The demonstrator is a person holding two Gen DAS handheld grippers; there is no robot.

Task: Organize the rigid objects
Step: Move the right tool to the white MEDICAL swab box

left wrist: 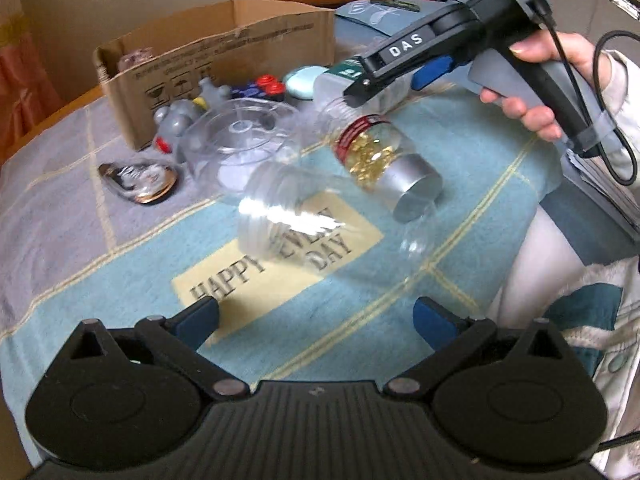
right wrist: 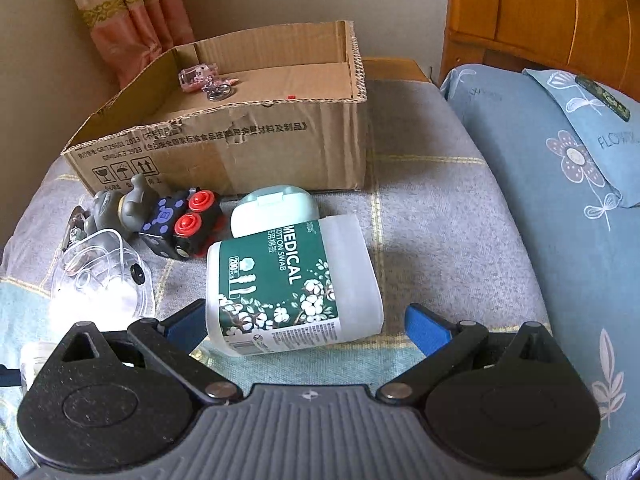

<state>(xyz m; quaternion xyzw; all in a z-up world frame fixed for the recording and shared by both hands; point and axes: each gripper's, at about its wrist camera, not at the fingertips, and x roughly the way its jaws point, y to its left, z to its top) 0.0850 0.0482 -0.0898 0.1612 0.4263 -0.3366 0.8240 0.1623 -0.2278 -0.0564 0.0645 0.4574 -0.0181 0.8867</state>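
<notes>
My left gripper is open low over the blanket, nothing between its fingers. Just ahead of it a clear empty jar lies on its side, and beyond that a jar of gold capsules with a silver lid. My right gripper is open, its fingers either side of a white cotton swab box with a green label that lies on the bed. A gap shows at the right finger. In the left wrist view a hand holds the right gripper over that box.
An open cardboard box stands behind, with a pink keychain inside. In front of it lie a grey toy, a black cube with red buttons, a mint case and a clear round container. A blue pillow lies on the right.
</notes>
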